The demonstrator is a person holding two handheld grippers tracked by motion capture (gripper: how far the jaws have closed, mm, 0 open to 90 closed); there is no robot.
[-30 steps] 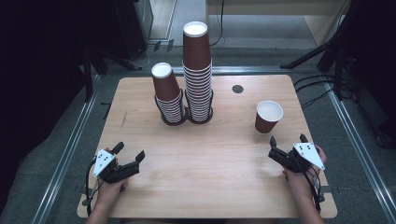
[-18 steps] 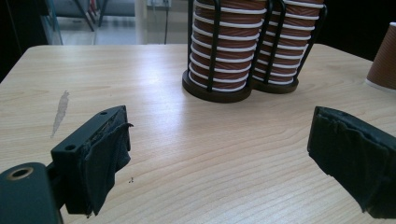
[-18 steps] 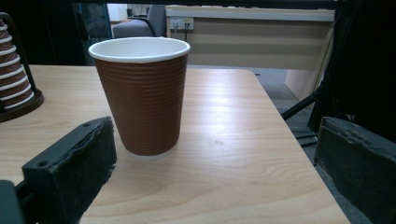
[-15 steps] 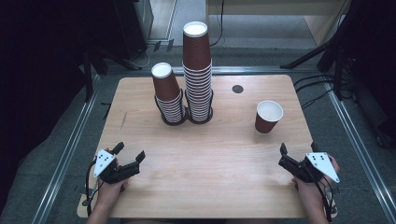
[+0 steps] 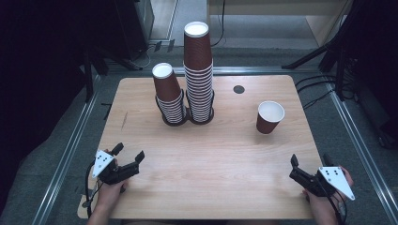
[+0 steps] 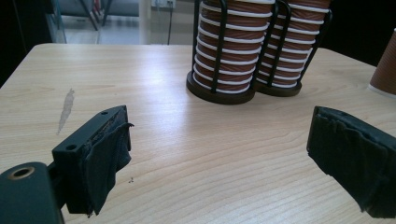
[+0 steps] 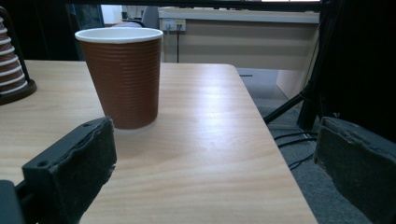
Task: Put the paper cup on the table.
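Note:
Two stacks of brown ribbed paper cups stand upside down in black wire holders at the table's back middle: a short stack (image 5: 168,96) and, to its right, a tall stack (image 5: 198,70). A single brown cup (image 5: 270,117) stands upright at the right. My left gripper (image 5: 128,151) rests open at the near left, pointing toward the stacks (image 6: 243,51), with nothing between its jaws (image 6: 219,130). My right gripper (image 5: 310,160) sits open near the table's near right corner. In the right gripper view (image 7: 217,140) the single cup (image 7: 122,74) stands ahead, left of the gap.
A small black round grommet (image 5: 239,89) lies in the wooden tabletop (image 5: 216,154) behind the single cup. A pale scuff (image 6: 67,109) marks the wood at the left. Cables and a black stand leg (image 5: 319,56) lie on the floor beyond the right edge.
My right gripper has drawn back from the single cup toward the near right corner of the table. The left gripper and all cups have stayed put.

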